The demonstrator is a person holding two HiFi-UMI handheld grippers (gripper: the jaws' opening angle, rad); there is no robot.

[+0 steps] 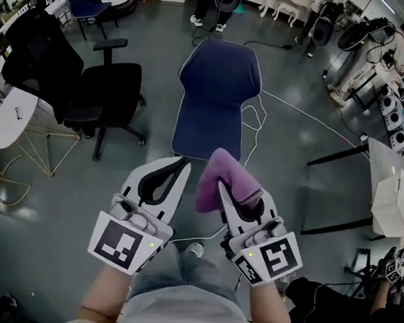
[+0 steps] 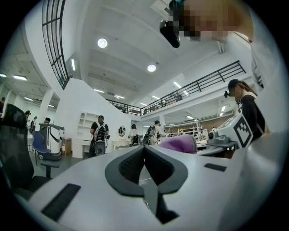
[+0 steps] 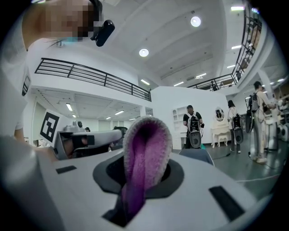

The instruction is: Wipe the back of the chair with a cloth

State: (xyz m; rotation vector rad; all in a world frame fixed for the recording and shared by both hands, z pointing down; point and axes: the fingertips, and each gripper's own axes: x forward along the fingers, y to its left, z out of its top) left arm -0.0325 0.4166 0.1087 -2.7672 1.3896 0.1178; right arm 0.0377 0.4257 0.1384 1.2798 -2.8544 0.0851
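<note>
Cloth (image 3: 145, 153), purple and fluffy, was pinched in my right gripper (image 1: 243, 195). Its jaws were clenched on a fold, so a loop stood up past the tips and a flap hung over toward 10 o'clock. I held that gripper low in front of my body, at about 5 o'clock in the head view, with its tips pointing to 12 o'clock. My left gripper (image 1: 175, 167) sat just beside it at 7 o'clock, roughly parallel, its jaws pressed together on nothing; the dark pads (image 2: 131, 164) met in a line.

Both grippers hung in the air, apart from the chair (image 1: 217, 95). That chair, dark blue with pale piping, stood at 12 o'clock beyond the tips, with grey floor (image 1: 293, 173) showing around it. A white cable (image 1: 259, 117) looped on the floor just beside the chair at 1 o'clock. A black office chair (image 1: 88, 89) stood at 10 o'clock, a white table (image 1: 386, 168) at 3 o'clock, and people (image 1: 209, 9) stood well off at 12 o'clock.
</note>
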